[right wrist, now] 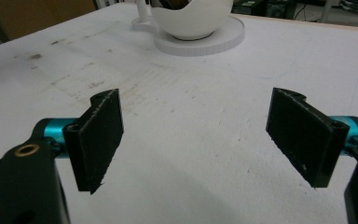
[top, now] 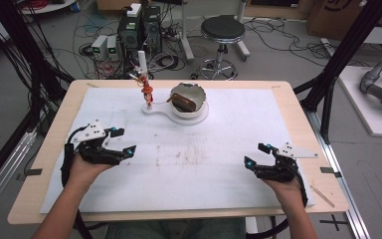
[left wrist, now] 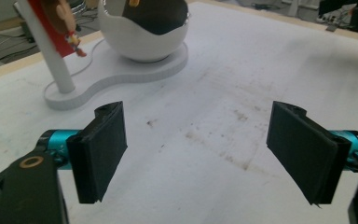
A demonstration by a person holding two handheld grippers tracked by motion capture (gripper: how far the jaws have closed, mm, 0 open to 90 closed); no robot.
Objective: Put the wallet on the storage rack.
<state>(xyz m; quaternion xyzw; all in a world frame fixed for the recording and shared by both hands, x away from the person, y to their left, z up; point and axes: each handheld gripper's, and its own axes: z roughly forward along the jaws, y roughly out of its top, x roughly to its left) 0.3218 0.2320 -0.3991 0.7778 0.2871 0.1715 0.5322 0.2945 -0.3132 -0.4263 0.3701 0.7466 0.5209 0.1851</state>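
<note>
- Overhead, in the high view, the left gripper (top: 121, 141) sits at the left of the white mat (top: 229, 164) with its jaws spread wide and nothing between them. The right gripper (top: 256, 155) mirrors it at the right, jaws equally parted and empty. Both lie well apart from the white bowl (top: 199, 102), which stands on a white stand base (top: 191, 117) at the far middle of the mat, with an upright post (top: 143, 62) just beside it carrying a small red figure (top: 147, 92).
- Along the left gripper view, the two black pads (left wrist: 103, 149) stand far apart over stained mat — nothing held. The bowl (left wrist: 142, 39) and post (left wrist: 46, 51) rise beyond, up and to the left.
- Along the right gripper view, the pads (right wrist: 100, 140) likewise gape over bare mat; the bowl (right wrist: 191, 21) rests on its round base (right wrist: 200, 44) straight ahead, well apart.
</note>
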